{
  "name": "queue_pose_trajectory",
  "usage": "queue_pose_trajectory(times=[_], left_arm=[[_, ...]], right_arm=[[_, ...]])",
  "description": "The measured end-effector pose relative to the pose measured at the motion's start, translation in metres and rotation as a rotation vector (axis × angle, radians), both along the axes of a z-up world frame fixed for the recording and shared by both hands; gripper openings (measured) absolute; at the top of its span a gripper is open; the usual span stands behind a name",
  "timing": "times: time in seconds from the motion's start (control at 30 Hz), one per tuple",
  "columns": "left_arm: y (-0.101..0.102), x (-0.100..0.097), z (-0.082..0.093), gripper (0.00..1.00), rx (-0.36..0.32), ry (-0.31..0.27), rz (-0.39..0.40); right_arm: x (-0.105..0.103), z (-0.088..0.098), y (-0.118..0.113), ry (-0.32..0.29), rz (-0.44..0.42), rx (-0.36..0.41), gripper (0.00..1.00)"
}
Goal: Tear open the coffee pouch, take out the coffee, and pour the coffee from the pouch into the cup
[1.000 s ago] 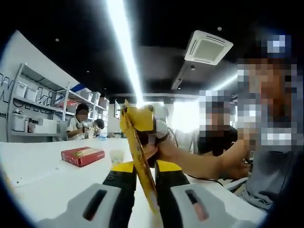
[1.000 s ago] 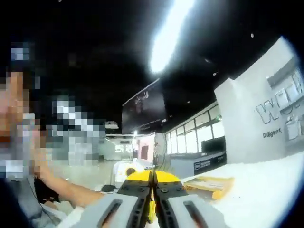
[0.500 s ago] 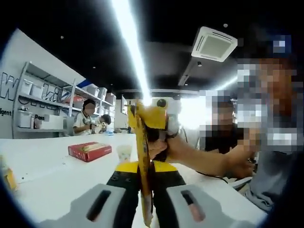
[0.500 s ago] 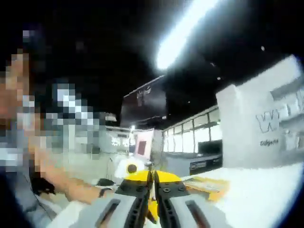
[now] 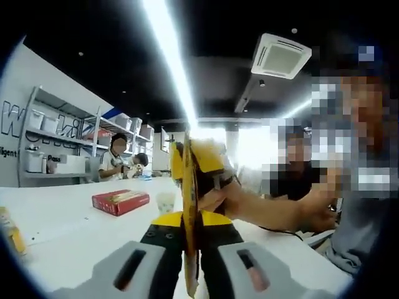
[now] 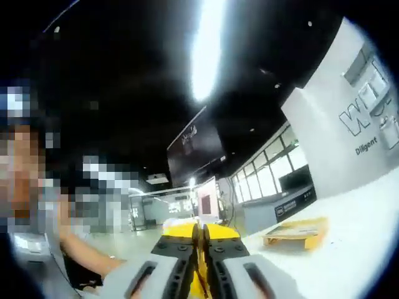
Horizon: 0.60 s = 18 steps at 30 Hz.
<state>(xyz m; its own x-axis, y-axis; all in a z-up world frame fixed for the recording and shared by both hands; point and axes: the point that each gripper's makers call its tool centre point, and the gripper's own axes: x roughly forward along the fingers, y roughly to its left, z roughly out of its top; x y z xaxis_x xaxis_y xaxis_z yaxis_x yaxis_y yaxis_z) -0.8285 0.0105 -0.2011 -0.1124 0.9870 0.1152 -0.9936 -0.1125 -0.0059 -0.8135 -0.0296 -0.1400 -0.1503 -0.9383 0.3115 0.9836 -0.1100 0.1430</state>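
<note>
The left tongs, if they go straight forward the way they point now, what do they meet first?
Probably the right tongs, clamped on the same yellow coffee pouch that the left tongs grip. They look close ahead, though depth is unclear.

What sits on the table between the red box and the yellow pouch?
In the left gripper view, a small pale paper cup stands between the flat red box and the yellow coffee pouch.

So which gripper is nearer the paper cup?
Left. The left gripper faces the cup across the table; the right gripper holds the pouch higher up.
</note>
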Motion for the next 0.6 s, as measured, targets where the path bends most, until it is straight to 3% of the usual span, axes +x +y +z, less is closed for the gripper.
queue_pose_trajectory(times=[0.1, 0.2, 0.3, 0.33, 0.43, 0.47, 0.53, 0.6], left_arm=[[0.002, 0.000, 0.000, 0.16, -0.002, 0.060, 0.010], [0.003, 0.003, 0.002, 0.19, 0.011, 0.041, -0.010], [0.002, 0.004, 0.001, 0.16, 0.007, 0.019, -0.026], [0.002, 0.006, 0.003, 0.16, 0.020, 0.005, -0.041], [0.003, 0.010, 0.002, 0.16, 0.007, -0.009, -0.045], [0.003, 0.011, 0.001, 0.16, 0.001, -0.007, -0.044], [0.003, 0.009, -0.002, 0.16, -0.011, -0.010, -0.037], [0.001, 0.004, -0.005, 0.13, -0.024, 0.006, -0.010]], right_arm=[[0.001, -0.001, 0.001, 0.066, -0.051, 0.046, 0.02], [-0.006, 0.005, 0.006, 0.116, -0.091, 0.051, 0.01], [-0.015, 0.012, 0.013, 0.167, -0.129, 0.036, 0.01], [-0.022, 0.012, 0.015, 0.210, -0.171, 0.051, 0.01], [-0.030, 0.010, 0.016, 0.425, -0.290, 0.145, 0.01], [-0.034, 0.008, 0.016, 0.443, -0.319, 0.179, 0.01], [-0.035, 0.007, 0.013, 0.438, -0.314, 0.188, 0.01], [-0.034, 0.008, 0.012, 0.290, -0.222, 0.129, 0.02]])
